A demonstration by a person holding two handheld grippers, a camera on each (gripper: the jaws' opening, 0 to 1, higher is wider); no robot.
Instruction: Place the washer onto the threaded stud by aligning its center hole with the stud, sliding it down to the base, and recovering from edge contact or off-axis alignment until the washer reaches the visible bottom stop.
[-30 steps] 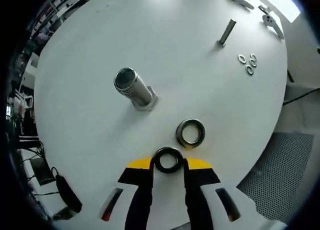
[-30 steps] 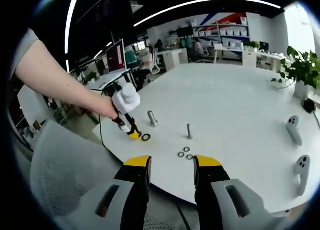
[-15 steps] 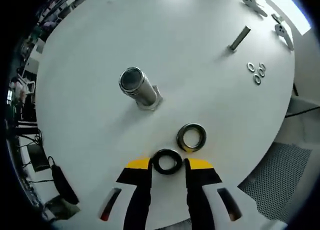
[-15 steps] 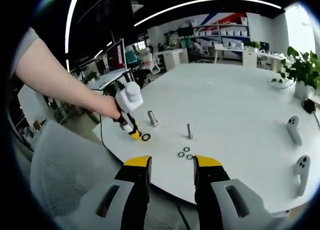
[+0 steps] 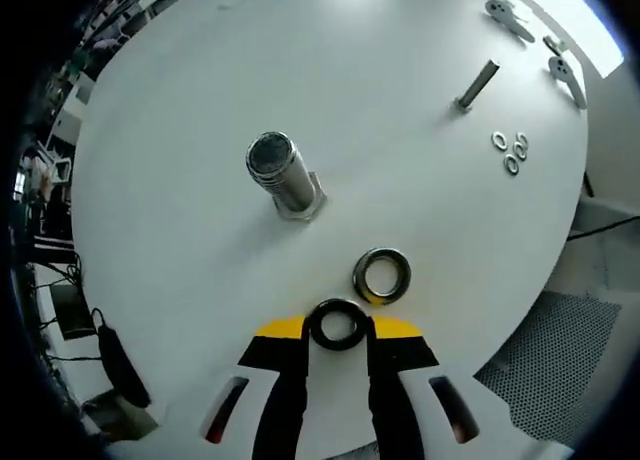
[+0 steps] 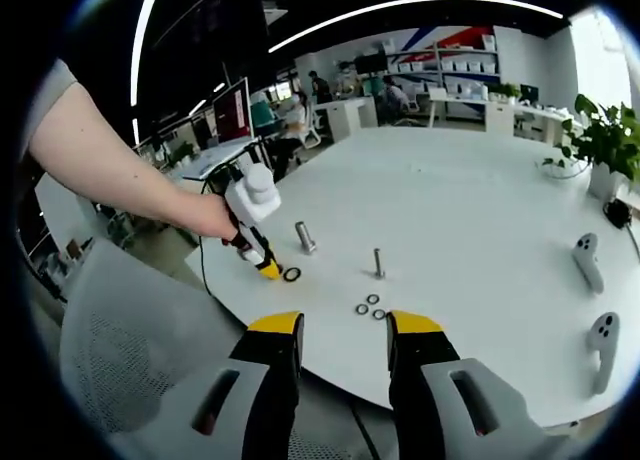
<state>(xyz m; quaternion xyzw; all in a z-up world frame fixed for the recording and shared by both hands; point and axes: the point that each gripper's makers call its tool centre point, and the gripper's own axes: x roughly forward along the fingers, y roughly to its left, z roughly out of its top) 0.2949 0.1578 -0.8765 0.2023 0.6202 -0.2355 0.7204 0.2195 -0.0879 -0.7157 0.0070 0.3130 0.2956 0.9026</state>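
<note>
My left gripper (image 5: 337, 330) is shut on a dark ring washer (image 5: 337, 323), held just above the white round table (image 5: 200, 80) near its edge. A second dark washer (image 5: 382, 276) lies flat on the table just beyond the jaws. The thick threaded stud (image 5: 281, 172) stands upright on its hex base farther ahead, apart from both washers. In the right gripper view a hand holds the left gripper (image 6: 254, 230) beside the lying washer (image 6: 292, 274) and the thick stud (image 6: 305, 237). My right gripper (image 6: 343, 330) hangs open off the table's edge, holding nothing.
A thin stud (image 5: 478, 84) stands farther off with three small washers (image 5: 510, 152) beside it. Two white controllers (image 6: 588, 260) lie at the table's right. A potted plant (image 6: 608, 140) stands at the far right. A grey mesh chair (image 6: 120, 360) is below the table edge.
The left gripper has shifted and tilted slightly with the washer still in its jaws. The right gripper has stayed put.
</note>
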